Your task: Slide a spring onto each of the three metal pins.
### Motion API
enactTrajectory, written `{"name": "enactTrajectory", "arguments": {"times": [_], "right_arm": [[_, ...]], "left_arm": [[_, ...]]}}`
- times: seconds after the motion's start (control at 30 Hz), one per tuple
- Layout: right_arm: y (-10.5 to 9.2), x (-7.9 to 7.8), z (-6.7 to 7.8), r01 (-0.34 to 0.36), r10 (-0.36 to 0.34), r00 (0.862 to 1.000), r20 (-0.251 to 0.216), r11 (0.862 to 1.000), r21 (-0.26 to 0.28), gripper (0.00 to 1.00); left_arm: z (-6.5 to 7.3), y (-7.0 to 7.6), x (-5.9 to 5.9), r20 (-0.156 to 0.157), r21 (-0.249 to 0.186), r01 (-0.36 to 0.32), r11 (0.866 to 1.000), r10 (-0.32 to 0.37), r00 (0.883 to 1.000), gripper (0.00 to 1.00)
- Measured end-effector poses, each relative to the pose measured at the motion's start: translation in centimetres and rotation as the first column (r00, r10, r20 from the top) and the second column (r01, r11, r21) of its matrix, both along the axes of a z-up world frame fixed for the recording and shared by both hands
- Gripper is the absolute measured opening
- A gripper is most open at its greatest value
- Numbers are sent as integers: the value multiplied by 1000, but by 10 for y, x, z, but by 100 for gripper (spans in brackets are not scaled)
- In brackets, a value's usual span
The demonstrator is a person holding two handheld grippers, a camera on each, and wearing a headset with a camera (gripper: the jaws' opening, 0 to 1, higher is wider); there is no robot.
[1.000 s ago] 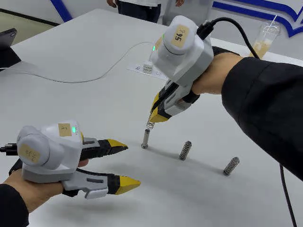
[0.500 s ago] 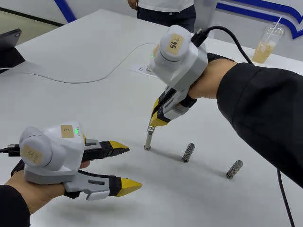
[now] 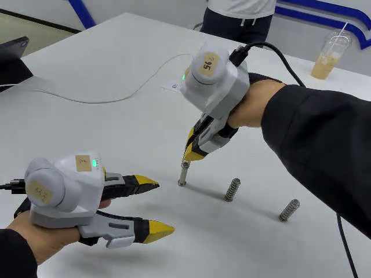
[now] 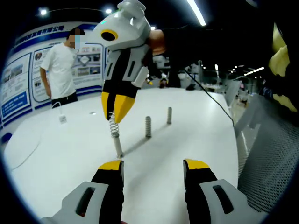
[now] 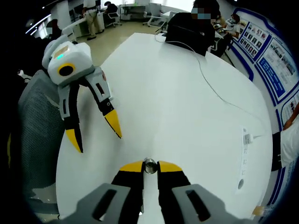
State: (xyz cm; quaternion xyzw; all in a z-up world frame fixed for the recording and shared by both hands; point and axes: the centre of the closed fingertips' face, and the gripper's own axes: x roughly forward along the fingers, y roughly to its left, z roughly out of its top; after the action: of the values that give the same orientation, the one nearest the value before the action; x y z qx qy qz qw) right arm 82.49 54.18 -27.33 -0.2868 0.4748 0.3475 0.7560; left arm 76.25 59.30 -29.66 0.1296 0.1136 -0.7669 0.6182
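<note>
Head view: above the spring-topped pin (image 3: 183, 174), on the person's side, facing forward and down over the white table (image 3: 87, 133); mid range.
Left gripper view: low, near table height, facing level along its jaws toward the pin (image 4: 117, 145), which stands close beyond the jaw tips.
Right gripper view: directly over the pin (image 5: 149, 164), facing down along its jaws; very close, the pin seen end-on.
Shared by all: the pin.
Head and left gripper views: the right gripper (image 4: 116, 116), the two other pins (image 3: 232, 189) (image 3: 288, 209).
Head and right gripper views: the left gripper (image 5: 99, 142), the cable (image 3: 116, 95).
</note>
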Motion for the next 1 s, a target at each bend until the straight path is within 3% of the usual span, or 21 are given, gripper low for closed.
{"name": "enactTrajectory", "arguments": {"times": [0.4,1.0], "right_arm": [[1,1,-19,6,-7,1000,-18,999,-32,12],[-1,-1,-42,41,-43,998,-47,999,-33,12]], "left_arm": [[-1,1,-1,-3,2,-2,1000,2,1000,52],[-3,2,1,-10,3,-10,1000,10,1000,53]]}}
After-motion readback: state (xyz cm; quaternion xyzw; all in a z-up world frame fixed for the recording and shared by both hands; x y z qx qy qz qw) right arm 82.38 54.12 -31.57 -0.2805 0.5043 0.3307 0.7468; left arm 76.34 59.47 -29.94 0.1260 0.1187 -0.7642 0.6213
